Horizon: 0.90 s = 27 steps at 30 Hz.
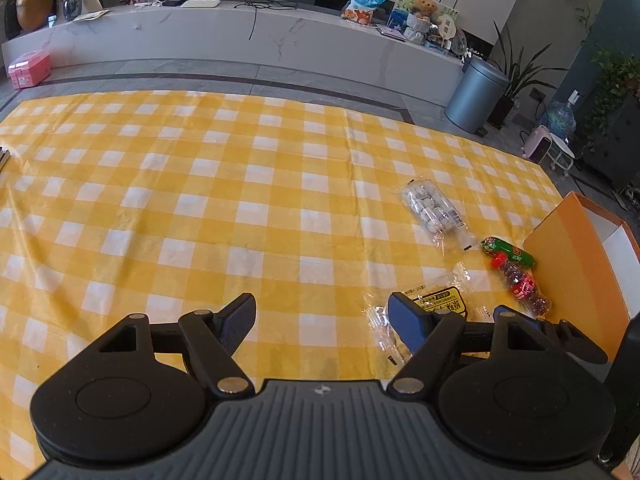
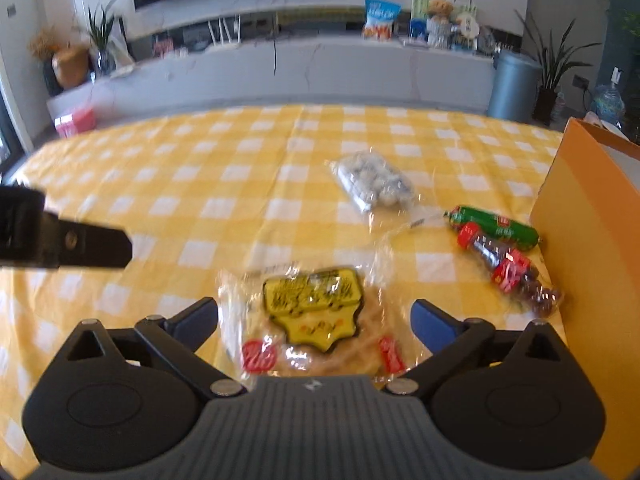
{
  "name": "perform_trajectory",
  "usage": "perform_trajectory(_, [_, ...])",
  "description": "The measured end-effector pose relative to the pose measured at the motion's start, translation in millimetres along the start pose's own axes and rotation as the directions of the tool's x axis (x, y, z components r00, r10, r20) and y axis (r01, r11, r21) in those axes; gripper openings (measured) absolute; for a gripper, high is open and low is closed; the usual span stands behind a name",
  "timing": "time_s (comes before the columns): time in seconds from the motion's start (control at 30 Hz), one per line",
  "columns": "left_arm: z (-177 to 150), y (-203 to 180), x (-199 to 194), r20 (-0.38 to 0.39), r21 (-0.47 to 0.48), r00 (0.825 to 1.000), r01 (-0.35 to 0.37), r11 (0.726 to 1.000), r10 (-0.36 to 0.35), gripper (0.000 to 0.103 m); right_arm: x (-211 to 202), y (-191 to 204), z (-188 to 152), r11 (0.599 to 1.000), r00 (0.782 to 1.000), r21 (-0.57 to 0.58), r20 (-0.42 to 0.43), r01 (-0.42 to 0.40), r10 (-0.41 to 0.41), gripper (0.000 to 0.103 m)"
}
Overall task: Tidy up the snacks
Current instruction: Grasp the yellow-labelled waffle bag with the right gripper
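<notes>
A clear packet with a yellow label (image 2: 312,312) lies on the yellow checked cloth (image 2: 240,208), between the wide-apart fingers of my right gripper (image 2: 316,320). That gripper is open and its pads do not press on the packet. The same packet (image 1: 436,304) sits just right of my left gripper (image 1: 322,320), which is open over bare cloth. Farther right lie a clear bag of white round sweets (image 2: 372,184), a green sausage (image 2: 496,226) and a red-capped bottle-shaped pack of dark sweets (image 2: 508,268). An open orange box (image 2: 588,240) stands at the right edge.
A finger of the left gripper (image 2: 80,244) reaches in from the left of the right wrist view. Beyond the table are a marble bench (image 1: 240,36), a grey bin (image 1: 474,96), potted plants (image 1: 516,80) and a pink box (image 1: 30,68) on the floor.
</notes>
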<state>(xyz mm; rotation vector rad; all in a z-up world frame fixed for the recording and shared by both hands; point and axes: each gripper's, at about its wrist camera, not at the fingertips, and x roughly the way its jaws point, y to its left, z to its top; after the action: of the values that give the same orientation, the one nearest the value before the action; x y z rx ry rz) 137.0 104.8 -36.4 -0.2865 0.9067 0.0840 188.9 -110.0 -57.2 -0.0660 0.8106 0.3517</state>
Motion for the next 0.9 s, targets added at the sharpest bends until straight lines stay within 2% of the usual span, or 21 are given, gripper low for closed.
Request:
perform_trajectory(0.13, [-1,-2,2,-0.003,0.004,1.000,-0.015,1.000,0.015,0.088,21,-1,-3,0.999,0.998,-0.031,-0.061,-0.017,0.015,0.100])
perform_trajectory(0.4, [-1,-1,-2,0.017,-0.012,1.000,-0.004,1.000,0.005,0.088,35,18,-8,0.982,0.998,-0.182,-0.037,0.045,-0.052,0.100])
perform_trajectory(0.6, [0,-2,-3,0.025,-0.023,1.000,-0.011,1.000,0.012,0.088,42,2,-6,0.996,0.998,-0.071,-0.004,0.056,-0.056,0.100])
perform_trajectory(0.9, [-6,-16,-8,0.033,0.029,0.999,-0.037,0.999,0.036,0.088,45,-1,-5,0.996,0.999,-0.079,-0.015,0.029,-0.030,0.100])
